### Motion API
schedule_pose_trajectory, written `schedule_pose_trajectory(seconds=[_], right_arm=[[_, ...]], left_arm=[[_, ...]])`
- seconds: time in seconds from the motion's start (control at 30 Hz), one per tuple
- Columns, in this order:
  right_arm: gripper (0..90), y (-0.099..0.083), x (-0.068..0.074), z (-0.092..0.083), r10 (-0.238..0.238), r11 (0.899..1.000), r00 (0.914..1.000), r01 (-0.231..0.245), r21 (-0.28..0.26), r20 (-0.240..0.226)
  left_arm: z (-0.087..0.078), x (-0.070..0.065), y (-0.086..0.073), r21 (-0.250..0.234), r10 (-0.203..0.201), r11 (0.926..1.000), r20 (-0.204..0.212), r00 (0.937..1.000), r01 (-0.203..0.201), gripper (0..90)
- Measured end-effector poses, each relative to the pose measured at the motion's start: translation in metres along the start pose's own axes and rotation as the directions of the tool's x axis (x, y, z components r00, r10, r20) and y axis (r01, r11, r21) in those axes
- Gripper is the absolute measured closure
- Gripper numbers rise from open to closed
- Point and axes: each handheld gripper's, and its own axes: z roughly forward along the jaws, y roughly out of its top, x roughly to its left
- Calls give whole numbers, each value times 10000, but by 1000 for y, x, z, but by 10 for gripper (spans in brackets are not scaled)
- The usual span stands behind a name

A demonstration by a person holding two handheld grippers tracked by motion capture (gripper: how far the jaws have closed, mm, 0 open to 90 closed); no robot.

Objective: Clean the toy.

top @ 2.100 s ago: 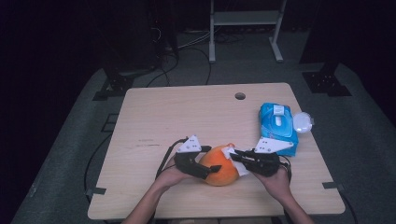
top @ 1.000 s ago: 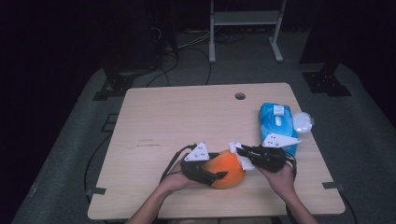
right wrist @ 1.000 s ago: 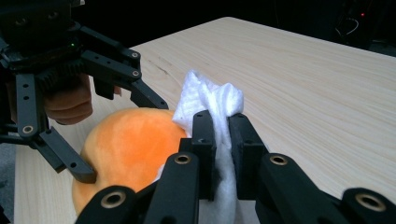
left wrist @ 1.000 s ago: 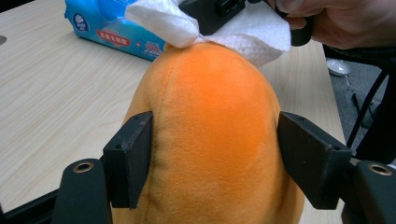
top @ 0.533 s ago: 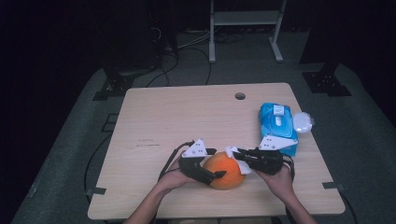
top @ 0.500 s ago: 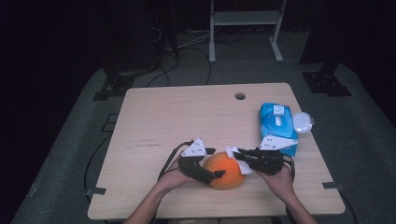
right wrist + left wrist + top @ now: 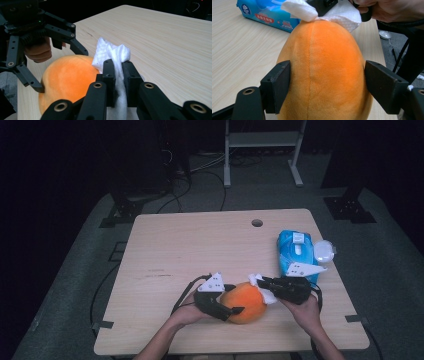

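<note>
Orange plush egg-shaped toy (image 7: pixel 244 302) wiped at the near table (image 7: pixel 200 245) edge.
Left gripper (image 7: pixel 327 87) jaws straddle it, just closing, seemingly not pressing; right gripper (image 7: pixel 118 75) is clamped on white crumpled tissue (image 7: pixel 111 53).

- Orange plush toy (image 7: pixel 243 302): egg-shaped, soft, with a seam down its middle, lying near the front edge of the surface.
- White wipe (image 7: pixel 113 56): crumpled, bunched upright, pressed against the toy's far end.
</note>
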Motion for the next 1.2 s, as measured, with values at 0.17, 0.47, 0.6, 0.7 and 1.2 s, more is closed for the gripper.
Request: schedule_pose_trajectory(seconds=[0.17, 0.47, 0.6, 0.7, 1.2], right_arm=[[812, 3, 6, 2, -57, 10000, 9999, 58, 28, -91], [811, 6, 15, 7, -336, 9993, 9988, 342, 170, -359], [812, 1, 2, 2, 6, 9997, 10000, -5, 263, -50], [812, 0, -2, -2, 180, 9993, 9998, -177, 328, -80], [813, 10, 25, 10, -479, 9981, 9963, 505, 358, -712]], left_arm=[[2, -4, 1, 60, 167, 9998, 44, 9999, -167, 236], [5, -9, 1, 112, 421, 9990, 90, 9991, -422, 247], [4, -7, 0, 74, 373, 9993, 116, 9992, -374, 249], [6, -8, 1, 71, 386, 9992, 141, 9992, -387, 250], [9, -12, 3, 108, 501, 9987, 155, 9986, -502, 249]])
